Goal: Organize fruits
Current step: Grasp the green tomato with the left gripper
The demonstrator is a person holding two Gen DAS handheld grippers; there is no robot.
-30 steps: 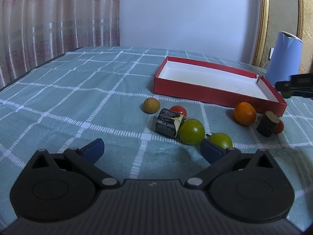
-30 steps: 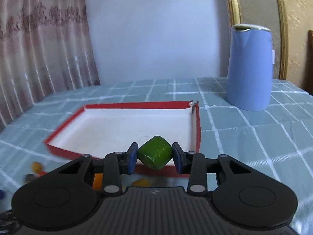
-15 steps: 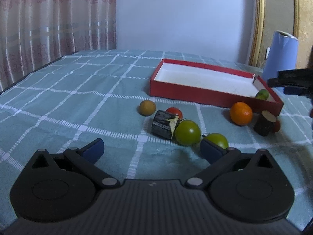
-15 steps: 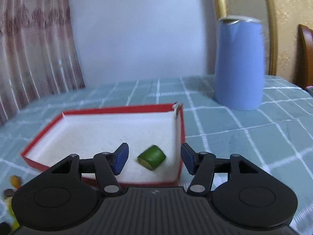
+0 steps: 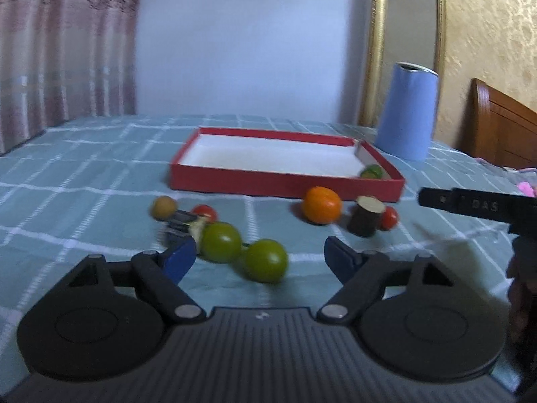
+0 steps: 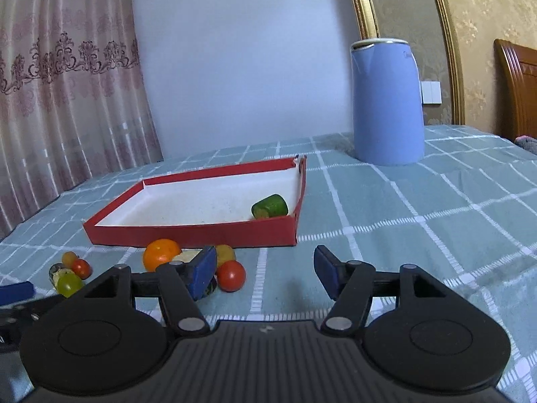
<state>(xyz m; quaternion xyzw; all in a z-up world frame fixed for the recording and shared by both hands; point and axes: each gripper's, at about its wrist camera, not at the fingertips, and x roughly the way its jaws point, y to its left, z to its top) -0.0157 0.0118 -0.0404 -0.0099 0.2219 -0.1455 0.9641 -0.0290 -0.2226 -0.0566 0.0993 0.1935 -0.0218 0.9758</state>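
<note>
The red box (image 5: 285, 184) with a white floor holds one green cucumber piece (image 6: 270, 206) in its near right corner. In front of the box lie an orange (image 5: 321, 205), two green tomatoes (image 5: 221, 241), red tomatoes (image 5: 204, 212) and dark cut pieces (image 5: 365, 215). My left gripper (image 5: 260, 262) is low over the cloth, its jaws closing. The nearer green tomato (image 5: 265, 260) sits between the pads, untouched. My right gripper (image 6: 265, 273) hovers in front of the box, jaws opening and holding nothing. A red tomato (image 6: 230, 275) lies just beyond its left finger.
A tall blue jug (image 6: 386, 100) stands behind the box on the right. The checked teal cloth (image 6: 419, 221) covers the table. A small brown fruit (image 5: 163, 207) lies left of the pile. A wooden chair back (image 5: 500, 134) is at the far right.
The right gripper let go of the green piece, which now lies in the box, and drew back and down. The left gripper swung toward the green tomatoes and its jaws narrowed.
</note>
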